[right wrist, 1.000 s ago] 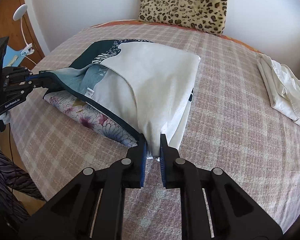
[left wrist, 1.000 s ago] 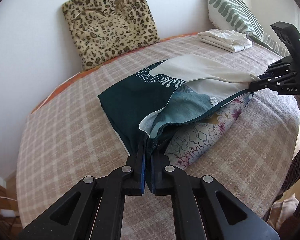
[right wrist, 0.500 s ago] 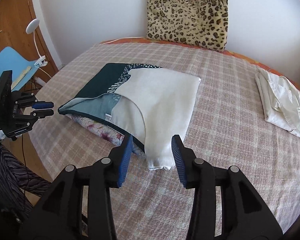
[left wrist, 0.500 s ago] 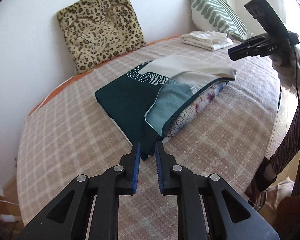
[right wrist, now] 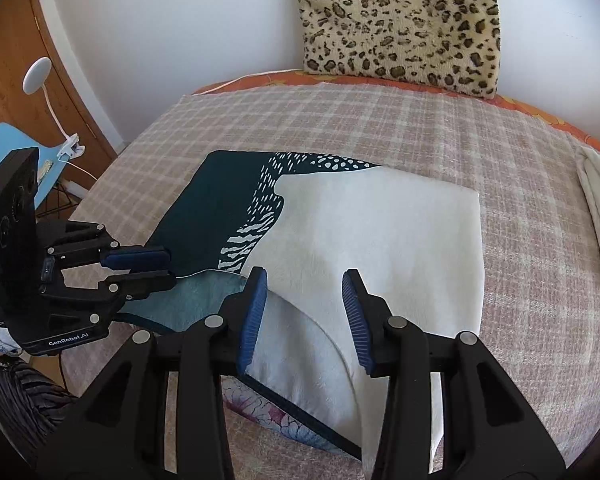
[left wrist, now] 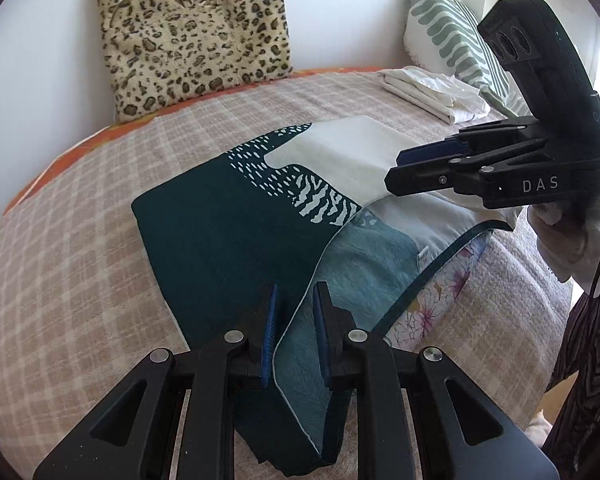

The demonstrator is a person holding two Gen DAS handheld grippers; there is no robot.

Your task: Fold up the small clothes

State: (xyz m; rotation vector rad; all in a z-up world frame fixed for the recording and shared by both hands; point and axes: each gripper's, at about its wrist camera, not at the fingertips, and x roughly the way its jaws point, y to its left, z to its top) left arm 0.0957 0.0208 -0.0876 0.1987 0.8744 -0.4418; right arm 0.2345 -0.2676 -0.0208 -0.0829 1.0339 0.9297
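Plaid bedspread [left wrist: 80, 248], both claws (parted) angled over folded cloth [right wrist: 380, 240]

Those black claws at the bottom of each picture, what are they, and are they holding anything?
They are hand-held grippers, one in each of a person's hands, each with a camera looking along its fingers. One picture is from the left gripper, the other from the right gripper; each also sees the other gripper. On the checked bed cover lies a folded green-and-white cloth over a floral one. Both grippers' jaws have just been opening; now they are open, holding nothing. Behind are a leopard cushion and folded white cloth.
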